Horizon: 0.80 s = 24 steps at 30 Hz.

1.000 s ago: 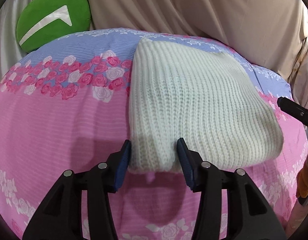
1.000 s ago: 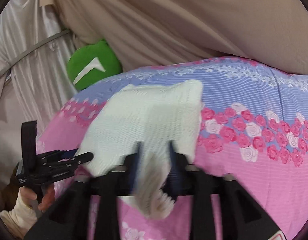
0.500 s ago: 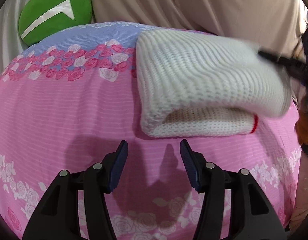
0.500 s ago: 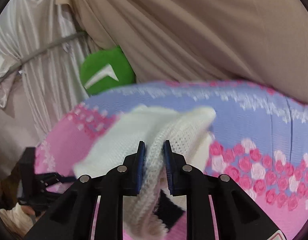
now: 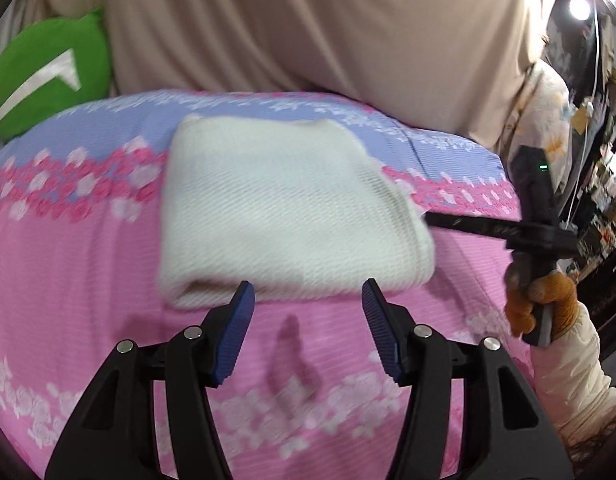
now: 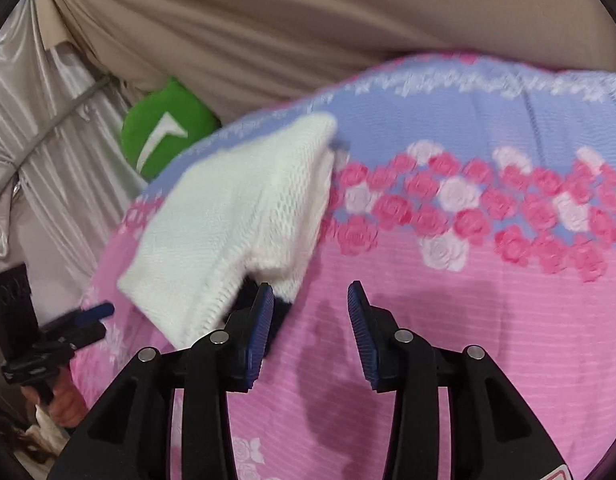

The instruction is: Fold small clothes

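A white knitted garment (image 5: 283,208) lies folded on the pink and blue floral bedsheet (image 5: 67,264). My left gripper (image 5: 308,300) is open and empty, just in front of the garment's near folded edge. The right gripper shows at the right of the left wrist view (image 5: 436,218), beside the garment's right edge. In the right wrist view the right gripper (image 6: 311,300) is open and empty, with the garment (image 6: 235,220) to its left, close to the left pad. The left gripper (image 6: 87,314) shows at the far left there.
A green cushion (image 5: 47,76) with a white mark sits at the bed's back left corner. A beige curtain (image 5: 308,20) hangs behind the bed. Grey drapes (image 6: 47,140) hang on the left in the right wrist view. Cluttered shelves (image 5: 604,184) are at the far right.
The right gripper held a fold of the garment, carried it over, then opened and let go. The left gripper drew back from the near edge. The garment now lies folded.
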Each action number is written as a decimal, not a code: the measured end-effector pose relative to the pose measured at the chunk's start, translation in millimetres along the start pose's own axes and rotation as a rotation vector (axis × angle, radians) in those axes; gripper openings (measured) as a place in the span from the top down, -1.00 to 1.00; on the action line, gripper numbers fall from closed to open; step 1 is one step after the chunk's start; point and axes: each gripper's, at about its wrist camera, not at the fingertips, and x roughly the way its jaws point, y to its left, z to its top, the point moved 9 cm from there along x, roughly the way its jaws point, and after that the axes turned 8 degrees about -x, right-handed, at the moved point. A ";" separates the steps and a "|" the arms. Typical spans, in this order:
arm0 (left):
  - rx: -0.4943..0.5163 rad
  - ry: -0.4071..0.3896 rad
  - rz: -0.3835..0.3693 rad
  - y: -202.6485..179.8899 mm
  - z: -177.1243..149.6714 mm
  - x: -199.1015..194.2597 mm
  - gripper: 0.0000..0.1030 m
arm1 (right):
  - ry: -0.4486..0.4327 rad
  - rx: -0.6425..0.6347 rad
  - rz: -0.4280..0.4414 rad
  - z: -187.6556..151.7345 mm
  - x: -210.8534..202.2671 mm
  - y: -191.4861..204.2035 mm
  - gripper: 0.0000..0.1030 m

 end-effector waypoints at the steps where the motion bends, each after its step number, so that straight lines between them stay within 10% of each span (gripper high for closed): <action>1: 0.025 -0.001 0.001 -8.0 3.0 5.7 -0.05 | 0.017 -0.015 0.024 0.2 7.9 4.5 0.24; 8: 0.024 0.099 0.129 9.5 -9.1 55.2 -0.05 | 0.101 -0.092 0.139 10.4 49.0 28.0 0.21; 11: -0.014 0.130 0.167 21.9 -21.7 61.4 -0.05 | 0.086 -0.171 0.132 23.6 46.9 36.7 0.93; 15: -0.032 0.148 0.215 31.7 -36.2 73.0 -0.05 | -0.075 -0.351 0.058 61.1 12.6 60.7 0.93; 24: -0.053 0.155 0.243 26.1 -39.0 71.5 -0.05 | 0.058 -0.275 -0.116 23.9 30.1 13.0 0.85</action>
